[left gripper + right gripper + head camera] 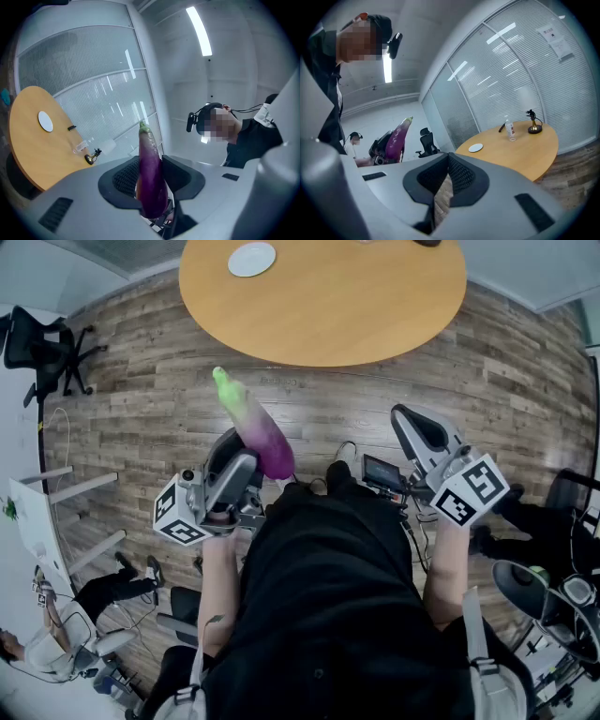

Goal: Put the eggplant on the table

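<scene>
A purple eggplant (258,427) with a green stem is held by its thick end in my left gripper (247,454). It points up and forward toward the round wooden table (328,306). In the left gripper view the eggplant (151,173) stands between the black pads, which press on its sides, and the left gripper (151,183) is tilted upward. My right gripper (405,420) is off to the right over the floor. In its own view the right gripper (449,157) has its jaws together with nothing between them. That view also shows the eggplant (396,138) at the left.
A white plate (251,259) lies on the table's far left part. A clear bottle (510,129) and a small gold-based stand (532,123) are on the table (520,145). A black office chair (33,338) stands at the left, on wood flooring. A seated person (37,643) is at the lower left.
</scene>
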A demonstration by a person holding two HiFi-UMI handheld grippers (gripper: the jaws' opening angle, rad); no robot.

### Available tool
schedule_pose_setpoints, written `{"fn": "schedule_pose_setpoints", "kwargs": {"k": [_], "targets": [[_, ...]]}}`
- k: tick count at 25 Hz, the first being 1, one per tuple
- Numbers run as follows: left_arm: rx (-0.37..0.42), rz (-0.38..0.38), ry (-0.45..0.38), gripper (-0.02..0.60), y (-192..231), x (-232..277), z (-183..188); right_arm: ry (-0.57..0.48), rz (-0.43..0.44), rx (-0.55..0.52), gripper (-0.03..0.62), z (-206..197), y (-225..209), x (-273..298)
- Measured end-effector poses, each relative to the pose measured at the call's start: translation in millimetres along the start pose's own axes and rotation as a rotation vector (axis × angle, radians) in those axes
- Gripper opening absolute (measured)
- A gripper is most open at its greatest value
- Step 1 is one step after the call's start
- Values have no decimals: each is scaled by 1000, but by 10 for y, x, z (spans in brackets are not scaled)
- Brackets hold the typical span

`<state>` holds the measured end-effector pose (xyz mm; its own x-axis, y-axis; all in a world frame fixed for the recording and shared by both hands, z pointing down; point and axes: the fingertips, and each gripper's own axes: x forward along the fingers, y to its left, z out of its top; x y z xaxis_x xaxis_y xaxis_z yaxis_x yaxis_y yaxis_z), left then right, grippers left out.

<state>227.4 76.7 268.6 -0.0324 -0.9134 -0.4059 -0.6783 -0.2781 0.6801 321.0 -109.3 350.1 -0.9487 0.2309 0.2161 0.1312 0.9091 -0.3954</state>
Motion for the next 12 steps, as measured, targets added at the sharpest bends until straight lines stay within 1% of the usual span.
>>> {"fn": "schedule_pose_setpoints", "kwargs": {"k": [3,6,9,12], "targets": [[16,-5,15,161,-7,-58,35,3,-4,5,17,-43,74,21],[20,-13,12,161,-4,-268,68,-2,-9,-9,17,-146,219,101],[19,-11,-5,161,-78,-579,268,-13,-16,-11,17,-127,530,260],[24,0,-22,161,-153,-856,512,1,-8,-13,17,-99,854,455]]}}
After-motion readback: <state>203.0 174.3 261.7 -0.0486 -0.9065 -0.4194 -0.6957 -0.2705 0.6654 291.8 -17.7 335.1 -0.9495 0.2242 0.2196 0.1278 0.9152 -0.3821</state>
